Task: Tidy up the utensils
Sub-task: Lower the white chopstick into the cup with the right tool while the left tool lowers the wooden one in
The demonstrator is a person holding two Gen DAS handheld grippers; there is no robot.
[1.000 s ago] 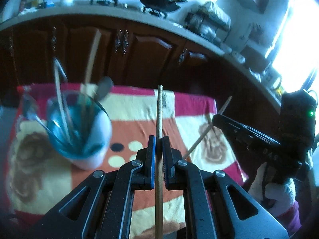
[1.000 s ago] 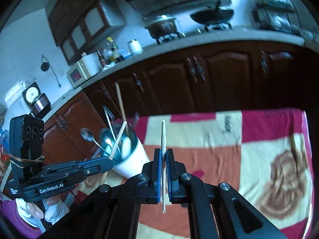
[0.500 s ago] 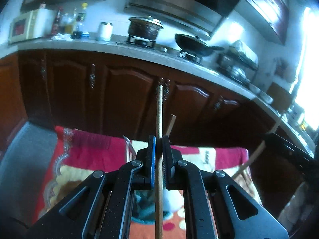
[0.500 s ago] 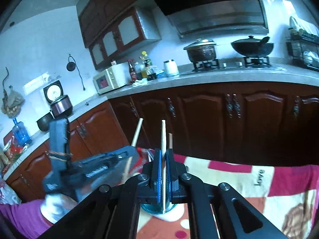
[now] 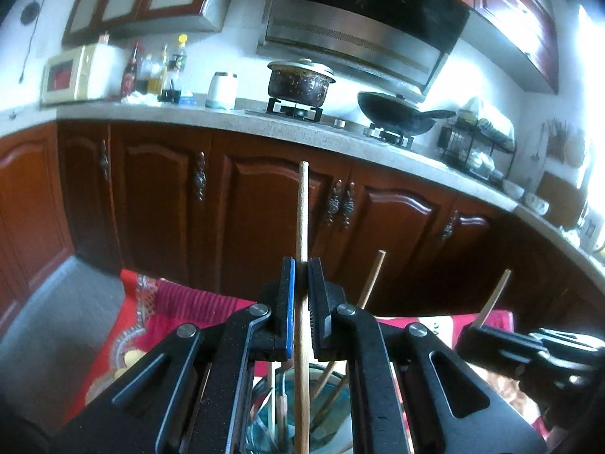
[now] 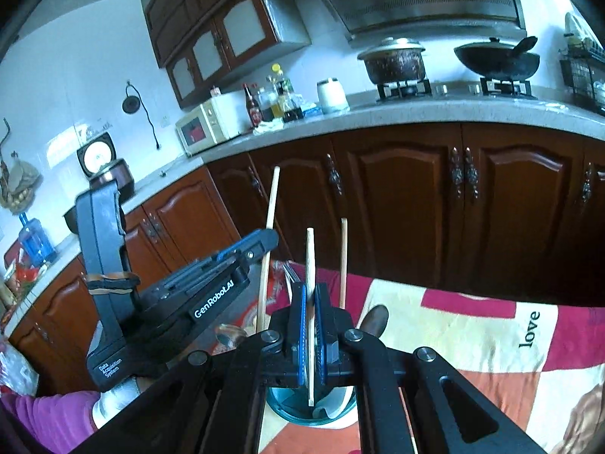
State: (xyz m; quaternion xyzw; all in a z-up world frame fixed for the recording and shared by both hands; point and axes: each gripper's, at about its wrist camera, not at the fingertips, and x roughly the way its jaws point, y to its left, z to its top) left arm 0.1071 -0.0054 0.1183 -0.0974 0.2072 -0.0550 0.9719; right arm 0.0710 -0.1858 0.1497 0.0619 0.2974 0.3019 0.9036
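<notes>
Both the left gripper [image 5: 300,302] and right gripper [image 6: 310,325] clamp upright wooden chopsticks [image 5: 303,208] above the blue-lined cup [image 6: 287,406] at six o'clock.

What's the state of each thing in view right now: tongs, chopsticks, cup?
Left tongs: shut on wooden chopstick, upright, lower end in the cup.
Right tongs: shut on pale wooden chopstick, upright, tip over the cup.
Blue translucent utensil cup: upright on the patterned cloth, already holding utensils.
Loose wooden chopstick: standing in the cup, unheld.
</notes>
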